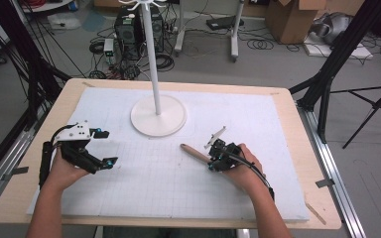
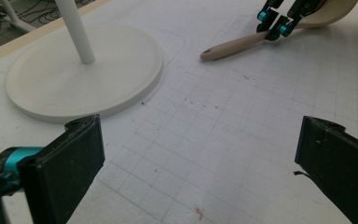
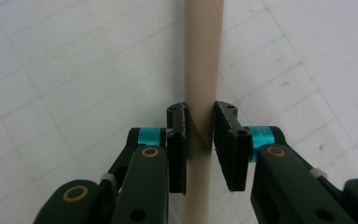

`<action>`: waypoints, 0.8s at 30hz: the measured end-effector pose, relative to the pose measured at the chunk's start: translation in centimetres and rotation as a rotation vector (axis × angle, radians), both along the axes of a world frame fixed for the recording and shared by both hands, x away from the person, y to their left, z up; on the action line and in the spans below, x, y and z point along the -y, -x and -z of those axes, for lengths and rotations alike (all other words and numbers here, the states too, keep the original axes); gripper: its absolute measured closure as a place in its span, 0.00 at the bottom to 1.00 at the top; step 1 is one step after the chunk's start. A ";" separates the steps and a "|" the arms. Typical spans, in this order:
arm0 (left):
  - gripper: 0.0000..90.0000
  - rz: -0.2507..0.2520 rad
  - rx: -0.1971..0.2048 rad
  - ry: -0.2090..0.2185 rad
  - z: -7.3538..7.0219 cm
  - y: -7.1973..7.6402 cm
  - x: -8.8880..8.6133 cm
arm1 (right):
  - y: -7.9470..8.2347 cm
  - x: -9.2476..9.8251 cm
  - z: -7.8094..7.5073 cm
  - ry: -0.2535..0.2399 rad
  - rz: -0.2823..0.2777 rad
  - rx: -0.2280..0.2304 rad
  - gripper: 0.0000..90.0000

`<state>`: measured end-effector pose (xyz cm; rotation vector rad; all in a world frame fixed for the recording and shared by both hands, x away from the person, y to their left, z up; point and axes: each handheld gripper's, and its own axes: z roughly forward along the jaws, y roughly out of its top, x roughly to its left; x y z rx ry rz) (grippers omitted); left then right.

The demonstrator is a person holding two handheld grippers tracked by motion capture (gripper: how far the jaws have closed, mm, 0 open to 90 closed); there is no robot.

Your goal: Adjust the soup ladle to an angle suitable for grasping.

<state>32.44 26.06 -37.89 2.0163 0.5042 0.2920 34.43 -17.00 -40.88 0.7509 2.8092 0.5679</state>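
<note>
While the left gripper (image 1: 106, 147) gapes wide, right gripper (image 3: 200, 140) jaws clamp a beige wooden spoon (image 3: 203, 56).

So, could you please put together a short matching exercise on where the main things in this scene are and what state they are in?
Things:
1. left claw
2. right claw
3. wooden spoon
4. white stand

States:
A. upright on a round base at the far middle of the mat
B. jaws wide apart, holding nothing
C. jaws closed on a beige handle
D. handle end pointing toward the stand's base

Pairs: 1-B, 2-C, 3-D, 4-A
</note>
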 end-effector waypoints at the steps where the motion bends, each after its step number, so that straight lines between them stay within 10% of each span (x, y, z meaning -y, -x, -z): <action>1: 0.02 0.000 0.000 -0.001 0.0 0.0 0.0 | 0.1 -0.1 0.0 0.004 -0.017 0.003 0.84; 8: 0.02 -0.002 0.001 -0.001 0.0 0.0 0.0 | 0.7 -1.5 -0.1 0.050 -0.154 0.046 0.84; 24: 0.02 0.001 0.001 -0.009 0.0 0.0 0.0 | 0.9 -3.5 0.2 0.042 -0.258 0.088 0.83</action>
